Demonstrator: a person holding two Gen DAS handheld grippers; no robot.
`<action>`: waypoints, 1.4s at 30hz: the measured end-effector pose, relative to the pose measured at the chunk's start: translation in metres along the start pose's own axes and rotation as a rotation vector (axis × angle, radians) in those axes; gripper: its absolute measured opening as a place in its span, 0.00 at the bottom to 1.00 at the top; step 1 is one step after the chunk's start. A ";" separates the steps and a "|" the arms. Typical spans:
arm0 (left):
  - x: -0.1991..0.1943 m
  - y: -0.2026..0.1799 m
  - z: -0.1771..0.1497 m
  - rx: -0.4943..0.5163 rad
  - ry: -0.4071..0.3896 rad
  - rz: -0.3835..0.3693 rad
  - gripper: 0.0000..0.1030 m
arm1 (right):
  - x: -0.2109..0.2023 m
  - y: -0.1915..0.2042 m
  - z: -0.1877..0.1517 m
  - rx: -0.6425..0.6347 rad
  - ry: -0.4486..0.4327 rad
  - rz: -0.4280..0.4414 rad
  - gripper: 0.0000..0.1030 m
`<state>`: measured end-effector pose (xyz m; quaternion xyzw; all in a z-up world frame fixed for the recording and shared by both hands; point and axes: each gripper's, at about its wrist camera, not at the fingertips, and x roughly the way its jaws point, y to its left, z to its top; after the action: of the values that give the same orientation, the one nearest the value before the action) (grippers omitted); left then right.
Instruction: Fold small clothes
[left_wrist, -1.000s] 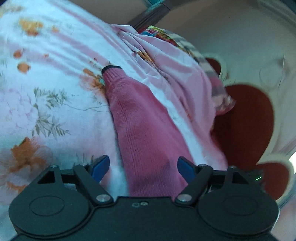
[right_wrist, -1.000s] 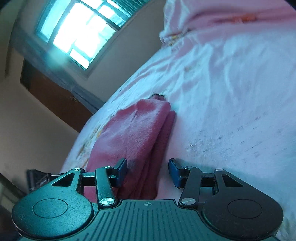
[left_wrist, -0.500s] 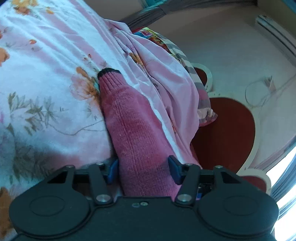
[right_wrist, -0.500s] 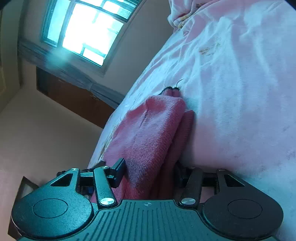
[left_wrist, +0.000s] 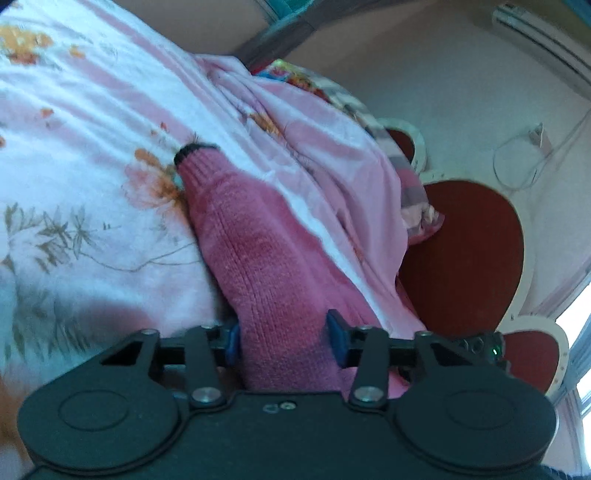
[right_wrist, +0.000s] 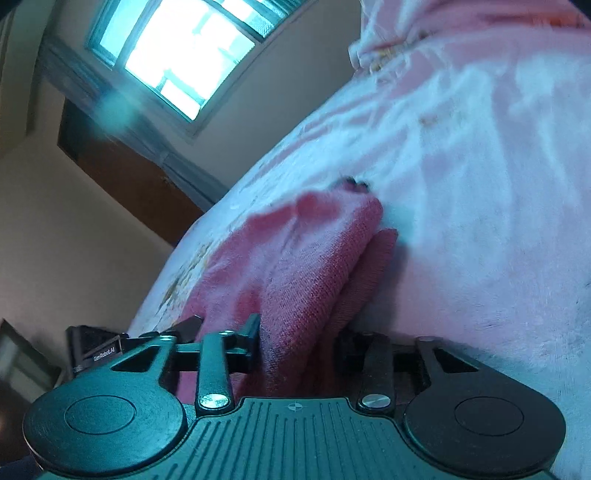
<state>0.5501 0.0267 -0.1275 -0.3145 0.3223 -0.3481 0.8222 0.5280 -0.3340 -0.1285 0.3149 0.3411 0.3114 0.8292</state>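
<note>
Closing on the pink knit garment (left_wrist: 273, 273) edge, both tools.

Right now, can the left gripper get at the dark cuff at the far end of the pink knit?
Probably not as it stands: the left gripper is closing on the near end of the pink knit, and the dark cuff lies beyond, though nothing covers it.

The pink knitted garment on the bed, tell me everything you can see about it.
The pink knitted garment is a soft ribbed knit with a black-trimmed cuff at its far end. It lies on the floral bedsheet, stretched away from both cameras; the right wrist view shows it doubled into layers. The left gripper and right gripper each have its near end between their jaws, which are closing, the pads already against the knit. What kind of garment it is cannot be told.
</note>
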 end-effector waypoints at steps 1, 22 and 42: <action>-0.009 -0.007 -0.001 0.007 -0.022 -0.010 0.37 | -0.006 0.009 -0.001 -0.017 -0.014 0.001 0.33; -0.272 -0.146 -0.078 0.152 -0.148 -0.001 0.36 | -0.143 0.257 -0.139 -0.245 -0.099 0.146 0.33; -0.248 -0.015 -0.128 -0.092 0.061 0.093 0.66 | -0.042 0.112 -0.141 0.147 0.197 0.109 0.79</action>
<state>0.3126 0.1732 -0.1149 -0.3261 0.3772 -0.3038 0.8119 0.3628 -0.2532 -0.1108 0.3607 0.4251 0.3596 0.7483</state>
